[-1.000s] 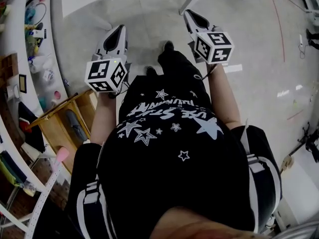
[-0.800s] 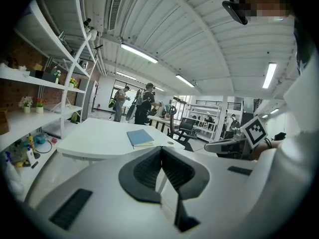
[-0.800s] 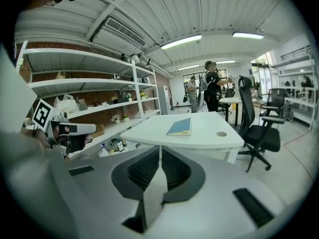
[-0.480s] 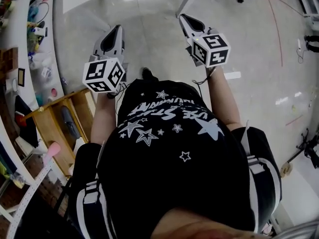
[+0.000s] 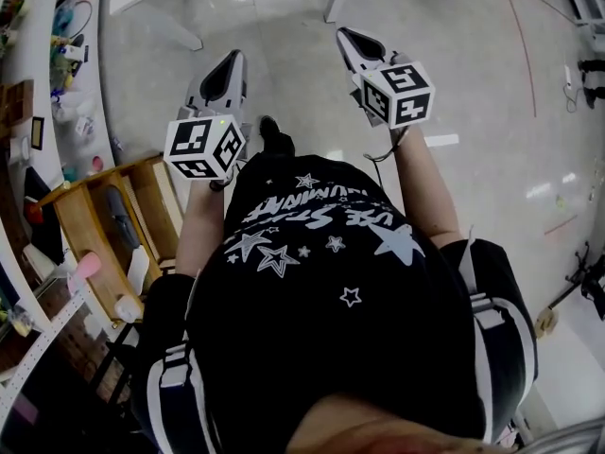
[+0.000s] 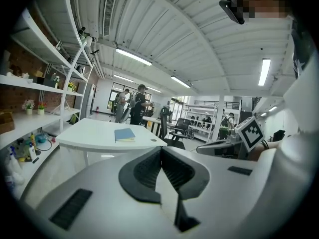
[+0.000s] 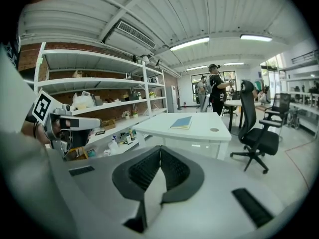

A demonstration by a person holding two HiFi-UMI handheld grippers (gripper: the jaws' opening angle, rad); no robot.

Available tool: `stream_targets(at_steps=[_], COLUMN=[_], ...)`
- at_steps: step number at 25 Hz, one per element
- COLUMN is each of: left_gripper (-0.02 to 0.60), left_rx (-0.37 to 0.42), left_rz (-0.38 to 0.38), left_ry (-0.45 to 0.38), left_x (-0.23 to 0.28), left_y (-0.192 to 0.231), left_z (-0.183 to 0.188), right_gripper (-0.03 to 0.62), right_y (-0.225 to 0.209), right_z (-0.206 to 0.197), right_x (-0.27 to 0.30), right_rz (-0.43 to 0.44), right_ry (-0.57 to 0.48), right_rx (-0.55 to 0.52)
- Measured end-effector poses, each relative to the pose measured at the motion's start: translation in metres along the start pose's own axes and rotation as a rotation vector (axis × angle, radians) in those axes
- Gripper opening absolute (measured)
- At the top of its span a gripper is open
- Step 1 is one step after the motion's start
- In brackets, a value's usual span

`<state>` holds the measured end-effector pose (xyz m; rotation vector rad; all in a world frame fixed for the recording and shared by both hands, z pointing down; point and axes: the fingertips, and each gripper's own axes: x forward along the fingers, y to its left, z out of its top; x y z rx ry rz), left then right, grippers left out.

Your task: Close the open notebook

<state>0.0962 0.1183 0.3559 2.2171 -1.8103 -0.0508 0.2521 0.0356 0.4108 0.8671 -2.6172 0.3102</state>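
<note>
before the person's chest [image 5: 321,253], the white left gripper [image 5: 230,64] and white right gripper [image 5: 352,41] each hold their jaws pressed together on nothing, side by side over open glossy grey floor [image 5: 293,36]. farther off, the blue notebook [image 7: 181,122] lies flat on a white rounded desk [image 7: 204,132], a black wheeled chair [image 7: 259,139] just past its right edge.

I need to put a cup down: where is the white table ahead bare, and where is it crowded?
The white round-cornered table is nearly all bare: the near strip before the flat blue notebook, and the corner right of it, round the small grey disc. The white wall shelves at left are crowded with small things.
</note>
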Motion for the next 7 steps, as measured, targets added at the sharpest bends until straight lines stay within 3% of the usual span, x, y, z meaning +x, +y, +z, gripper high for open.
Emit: stream_targets(at_steps=[7], left_gripper=[0.012], left_rx=[0.006], left_rz=[-0.001], left_ry=[-0.001], left_x=[-0.034], left_y=[-0.040], left_z=[-0.022], right_gripper=[0.011], right_y=[0.013], right_z=[-0.031], right_x=[-0.045], right_rz=[0.005], right_ry=[-0.003], right_rx=[0.012])
